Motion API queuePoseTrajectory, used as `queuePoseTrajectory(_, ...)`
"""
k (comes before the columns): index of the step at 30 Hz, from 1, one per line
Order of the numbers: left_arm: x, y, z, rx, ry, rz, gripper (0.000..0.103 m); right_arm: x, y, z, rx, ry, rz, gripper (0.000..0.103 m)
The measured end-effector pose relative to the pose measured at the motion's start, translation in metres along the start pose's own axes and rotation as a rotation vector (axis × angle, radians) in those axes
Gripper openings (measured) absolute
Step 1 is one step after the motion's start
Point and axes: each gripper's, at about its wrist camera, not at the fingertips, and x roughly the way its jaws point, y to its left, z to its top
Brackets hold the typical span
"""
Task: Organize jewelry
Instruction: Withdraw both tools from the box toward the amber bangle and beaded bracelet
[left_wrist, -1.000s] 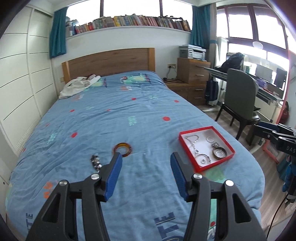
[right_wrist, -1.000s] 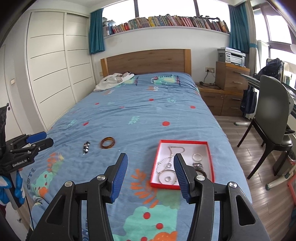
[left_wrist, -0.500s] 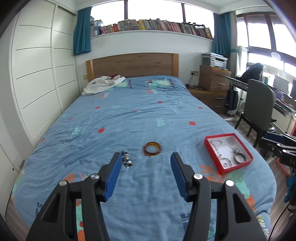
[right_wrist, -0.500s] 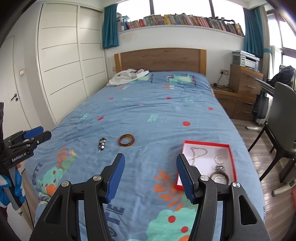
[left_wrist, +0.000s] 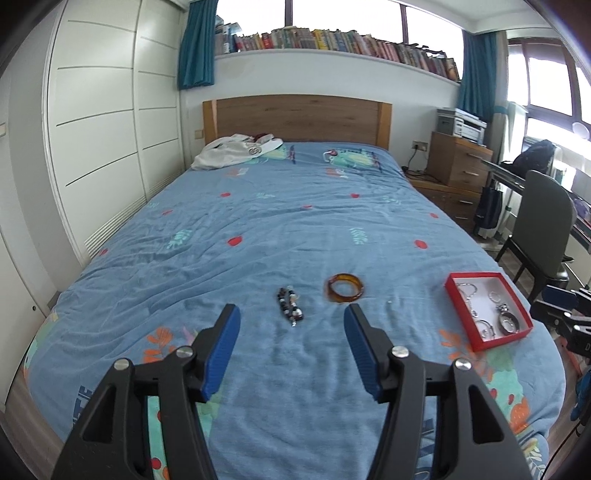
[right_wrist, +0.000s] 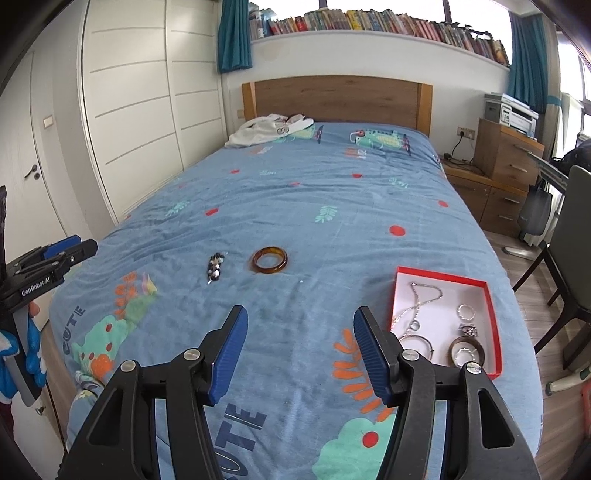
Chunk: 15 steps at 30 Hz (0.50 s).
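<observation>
While both tools hang over the foot of the bed (left_wrist: 280, 221), neither has hold of anything. Left gripper (left_wrist: 291, 347): blue-padded jaws opening, set well apart, only bedspread between them. Right gripper (right_wrist: 300, 345): jaws likewise opening, wide apart, nothing between the pads.

Loose items, left wrist view. A beaded bracelet (left_wrist: 290, 305) lies at 12 o'clock from the left gripper, near its fingertips. It is a short strand of dark and pale beads, laid roughly straight, running away from the camera. An amber bangle (left_wrist: 345, 293) lies flat at about 1 o'clock, just beyond the right-hand pad. It is a thick, translucent brown-orange ring, apart from the beads.

Container. A red tray (left_wrist: 458, 306) with a white floor rests at 3 o'clock of the bangle, well apart from it, near the bed's right edge. In the right wrist view the same tray (right_wrist: 441, 274) sits at 2 o'clock from the right gripper. It holds a silver chain necklace (right_wrist: 419, 301), a small silver ring (right_wrist: 466, 312), a thin hoop (right_wrist: 416, 341) and a dark round bangle (right_wrist: 466, 350); a small glinting piece between the ring and the bangle cannot be identified.

In the right wrist view the beaded bracelet (right_wrist: 216, 266) lies at 11 o'clock and the amber bangle (right_wrist: 270, 260) at 12 o'clock, both well beyond the fingertips.
</observation>
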Motion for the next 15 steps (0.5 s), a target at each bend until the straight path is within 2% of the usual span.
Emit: queuePoseTrajectory(15,0.071,0.041,-0.01,-0.031,0.108,0.078,0.064,0.08,0.02,0.005,-0.024,0.103,0.055,0.064)
